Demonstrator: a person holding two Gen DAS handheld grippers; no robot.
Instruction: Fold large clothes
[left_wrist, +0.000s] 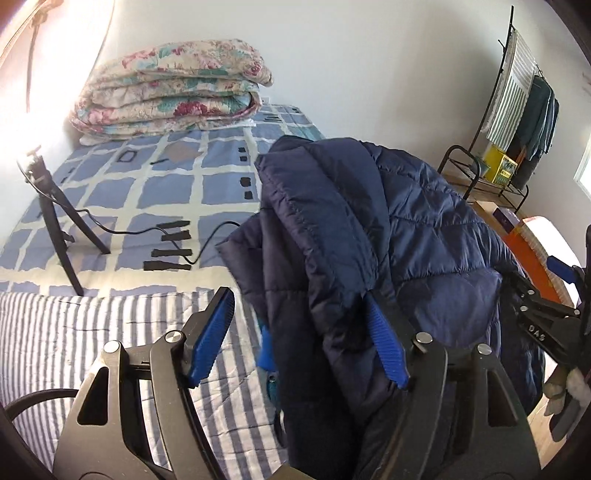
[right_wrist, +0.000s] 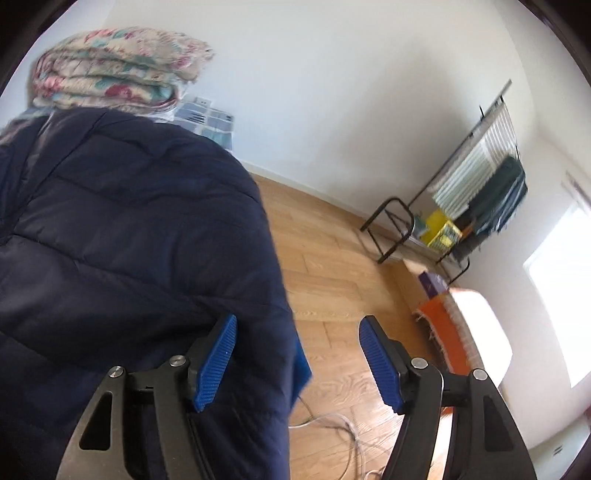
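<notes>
A dark navy quilted jacket (left_wrist: 388, 229) lies bunched in a heap on the bed's right side, and a fold of it hangs down between the fingers of my left gripper (left_wrist: 297, 295). That gripper is open: its left pad (left_wrist: 212, 336) stands free over the striped sheet, while cloth drapes against the right pad (left_wrist: 386, 347). In the right wrist view the jacket (right_wrist: 129, 229) fills the left half, its edge falling just inside my right gripper (right_wrist: 298, 319). The right gripper is open too, with its right pad (right_wrist: 380, 362) over bare floor. The right gripper's body (left_wrist: 546, 317) shows at the left wrist view's right edge.
A folded floral quilt (left_wrist: 173, 92) sits at the bed's far end. A small black tripod (left_wrist: 55, 214) with a cable stands on the blue checked sheet (left_wrist: 155, 177). Beyond the bed are wood floor (right_wrist: 332, 280), a clothes rack (right_wrist: 480, 184), an orange rug (right_wrist: 439, 332) and loose cables (right_wrist: 332, 424).
</notes>
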